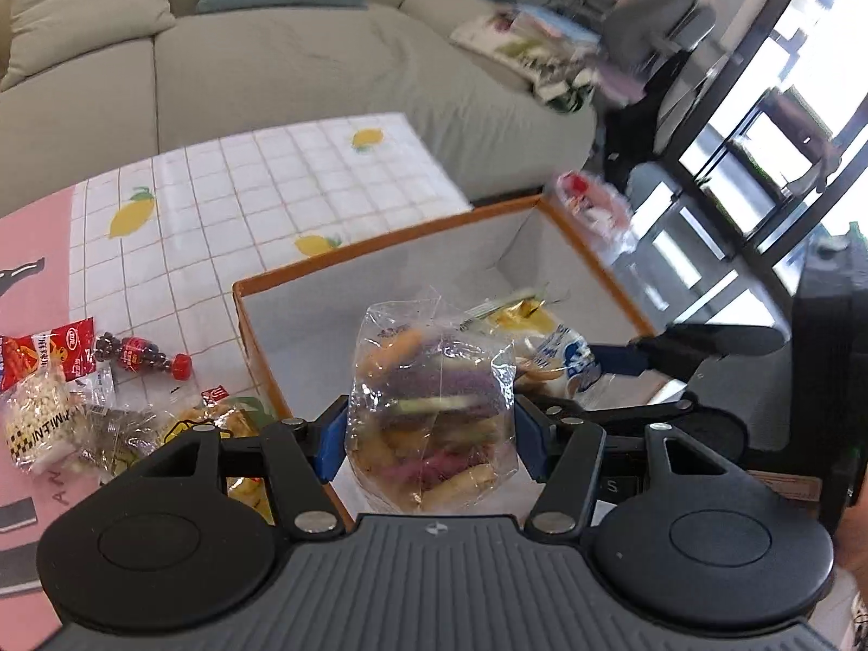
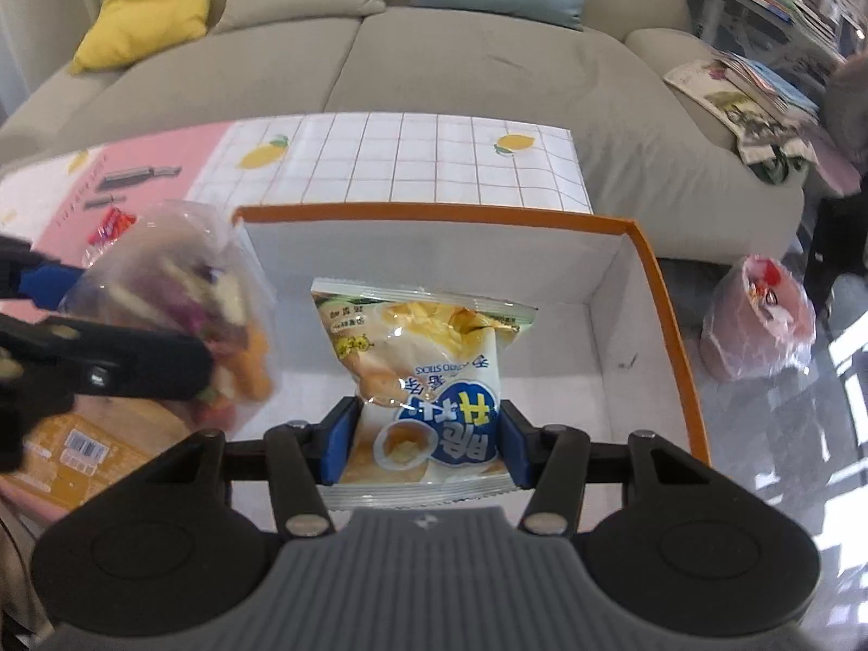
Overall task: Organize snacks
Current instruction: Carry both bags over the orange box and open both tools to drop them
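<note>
My left gripper (image 1: 431,442) is shut on a clear bag of mixed coloured snack sticks (image 1: 431,407) and holds it over the near left part of the orange-rimmed white box (image 1: 380,241). My right gripper (image 2: 428,447) is shut on a white and yellow potato sticks bag (image 2: 428,374) and holds it inside the same box (image 2: 672,325). The clear bag also shows at the left of the right wrist view (image 2: 200,314). The right gripper with its bag shows at the right of the left wrist view (image 1: 564,358).
Several loose snack packets (image 1: 49,380) and a small cola-shaped bottle (image 1: 141,358) lie on the table left of the box. A flat orange packet (image 2: 87,450) lies beside the box. A sofa (image 2: 434,70) stands behind the table. A pink plastic bag (image 2: 759,320) sits on the floor to the right.
</note>
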Motion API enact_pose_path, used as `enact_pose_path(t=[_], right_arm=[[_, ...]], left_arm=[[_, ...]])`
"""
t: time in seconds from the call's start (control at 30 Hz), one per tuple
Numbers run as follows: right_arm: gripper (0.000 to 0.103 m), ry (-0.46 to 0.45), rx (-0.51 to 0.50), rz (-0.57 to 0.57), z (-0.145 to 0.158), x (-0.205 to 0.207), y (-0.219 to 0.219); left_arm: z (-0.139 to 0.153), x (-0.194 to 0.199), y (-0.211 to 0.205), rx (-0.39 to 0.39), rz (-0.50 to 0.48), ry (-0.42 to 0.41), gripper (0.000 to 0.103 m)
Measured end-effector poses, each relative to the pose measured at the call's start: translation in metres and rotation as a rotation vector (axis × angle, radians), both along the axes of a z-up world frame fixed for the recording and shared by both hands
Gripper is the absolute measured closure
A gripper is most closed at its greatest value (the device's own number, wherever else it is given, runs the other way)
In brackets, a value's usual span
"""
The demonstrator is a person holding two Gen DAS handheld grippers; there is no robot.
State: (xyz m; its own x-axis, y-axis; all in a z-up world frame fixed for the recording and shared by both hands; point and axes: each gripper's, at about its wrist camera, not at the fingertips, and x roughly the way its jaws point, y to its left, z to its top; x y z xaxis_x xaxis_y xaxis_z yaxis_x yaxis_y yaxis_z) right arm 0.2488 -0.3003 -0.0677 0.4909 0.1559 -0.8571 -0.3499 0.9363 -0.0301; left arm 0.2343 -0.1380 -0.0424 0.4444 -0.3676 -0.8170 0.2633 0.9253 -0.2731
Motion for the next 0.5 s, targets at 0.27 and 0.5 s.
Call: enact_pose_path(t=[0.27, 0.5], right_arm=[[0.05, 0.081, -0.078, 0.115, -0.04, 0.027, 0.002], [0.05, 0.16, -0.073, 0.144, -0.064, 0.036, 0.011]], left_arm=[[-0.035, 0.025, -0.001, 0.062, -0.038, 0.134, 0.034], [-0.052, 0.033, -0.011, 0.119, -0.092, 0.184, 0.034]])
